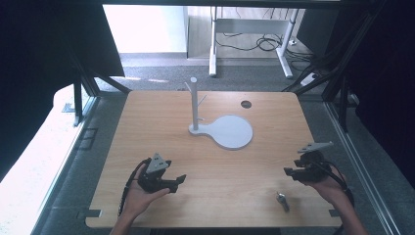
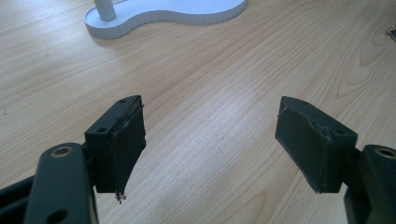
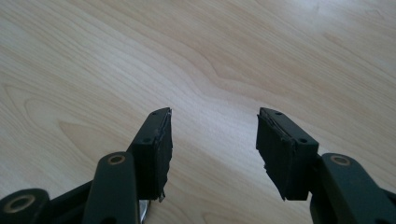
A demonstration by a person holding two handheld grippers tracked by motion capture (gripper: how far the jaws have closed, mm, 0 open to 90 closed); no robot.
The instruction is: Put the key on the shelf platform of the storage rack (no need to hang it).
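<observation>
A white stand (image 1: 195, 105) with a thin post and short pegs rises from a flat round base (image 1: 230, 132) at the middle of the wooden table (image 1: 161, 112). The base's edge (image 2: 163, 16) lies ahead in the left gripper view. My left gripper (image 1: 178, 183) is held low over the table's front left, jaws wide open and empty, with bare wood between its pads (image 2: 126, 140). My right gripper (image 1: 289, 171) hovers at the front right, open with nothing between its pads (image 3: 156, 149). A small metal piece (image 1: 282, 199) lies on the table just in front of the right gripper.
A round dark hole (image 1: 246, 104) marks the table's far right part. Dark frame posts (image 1: 78, 98) stand at both sides of the table. A white desk frame with cables (image 1: 254, 39) stands on the floor beyond the far edge.
</observation>
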